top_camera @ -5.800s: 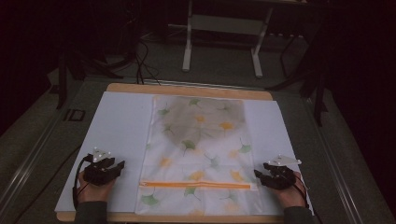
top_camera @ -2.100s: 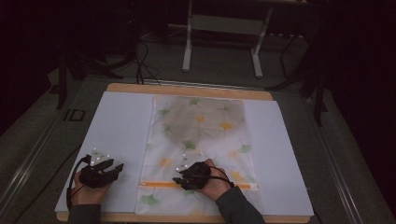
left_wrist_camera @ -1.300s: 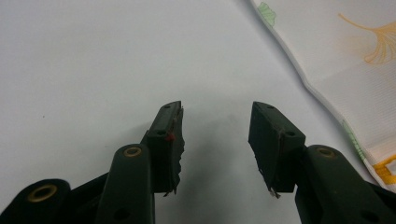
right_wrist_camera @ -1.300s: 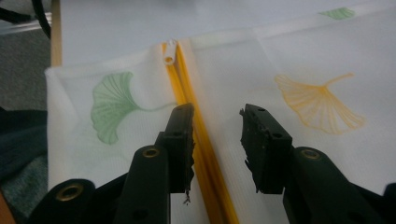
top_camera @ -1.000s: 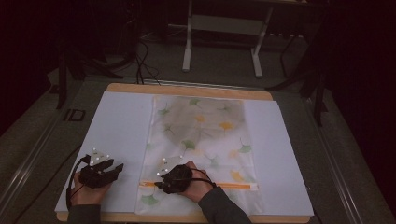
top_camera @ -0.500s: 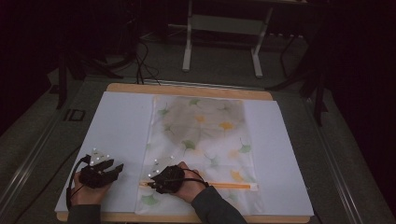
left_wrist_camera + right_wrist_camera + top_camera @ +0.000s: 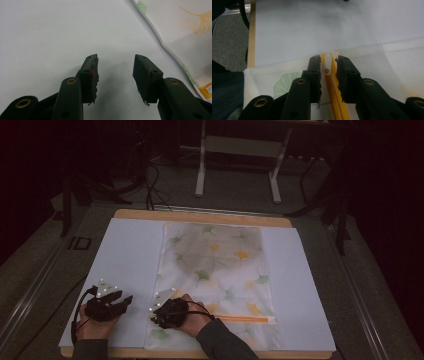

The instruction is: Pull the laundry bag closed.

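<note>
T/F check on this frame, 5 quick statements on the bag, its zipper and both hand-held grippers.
1. The right hand-held gripper has the white zipper slider between its jaws. True.
2. The left hand-held gripper grips the bag's corner. False: its jaws stand open over the bare white sheet, with the bag off to one side.
3. The bag is printed with green and yellow leaves. True.
4. The zipper is blue. False: it is orange.
5. In the high view the right hand-held gripper sits at the zipper's right end. False: it sits near the left end.
</note>
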`<state>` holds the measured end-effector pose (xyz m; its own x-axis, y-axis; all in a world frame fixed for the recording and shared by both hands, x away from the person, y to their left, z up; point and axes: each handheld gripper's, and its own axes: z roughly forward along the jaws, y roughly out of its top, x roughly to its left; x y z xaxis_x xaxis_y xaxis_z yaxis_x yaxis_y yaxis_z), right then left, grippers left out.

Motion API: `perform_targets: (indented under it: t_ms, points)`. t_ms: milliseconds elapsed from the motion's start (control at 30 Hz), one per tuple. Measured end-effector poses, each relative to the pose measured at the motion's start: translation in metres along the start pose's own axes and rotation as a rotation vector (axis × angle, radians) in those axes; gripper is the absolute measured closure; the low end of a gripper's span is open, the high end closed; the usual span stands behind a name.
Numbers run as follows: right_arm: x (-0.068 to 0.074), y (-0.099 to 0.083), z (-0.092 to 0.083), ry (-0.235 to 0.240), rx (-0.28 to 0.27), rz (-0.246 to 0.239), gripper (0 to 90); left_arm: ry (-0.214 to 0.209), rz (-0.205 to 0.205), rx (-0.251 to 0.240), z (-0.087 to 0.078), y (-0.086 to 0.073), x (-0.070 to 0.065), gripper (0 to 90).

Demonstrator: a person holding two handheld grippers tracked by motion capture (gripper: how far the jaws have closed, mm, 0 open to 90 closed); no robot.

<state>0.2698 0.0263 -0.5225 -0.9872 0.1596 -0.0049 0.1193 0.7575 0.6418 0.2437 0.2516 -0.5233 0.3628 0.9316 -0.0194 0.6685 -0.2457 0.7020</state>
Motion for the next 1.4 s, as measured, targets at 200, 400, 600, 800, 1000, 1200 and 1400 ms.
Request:
perform_targets:
  t_ms: [200, 400, 600, 800, 1000, 1200, 1400]
  points:
    - [-0.005, 0.003, 0.004, 0.012, 0.031, -0.005, 80.8, -0.004, 0.000, -0.001, 0.000, 0.000, 0.000, 55.0]
    - [-0.007, 0.004, 0.008, 0.029, 0.063, -0.019, 81.1, -0.004, 0.003, 0.001, 0.000, 0.000, -0.001, 55.1]
    - [-0.010, 0.008, 0.010, 0.055, 0.090, -0.022, 81.0, -0.005, 0.003, 0.000, 0.000, 0.000, -0.001, 55.1]
    - [-0.011, 0.012, 0.011, 0.057, 0.112, -0.038, 83.4, -0.016, 0.012, 0.011, 0.001, 0.001, -0.003, 57.2]
    - [-0.010, 0.010, 0.009, 0.056, 0.108, -0.050, 84.0, -0.026, 0.022, 0.026, 0.001, 0.002, -0.006, 58.9]
    - [-0.010, 0.007, 0.005, 0.056, 0.102, -0.043, 84.1, -0.061, 0.022, 0.036, 0.001, 0.001, -0.010, 58.9]
    - [-0.008, 0.007, 0.002, 0.052, 0.104, -0.052, 84.1, -0.077, 0.041, 0.052, 0.000, 0.001, -0.019, 58.3]
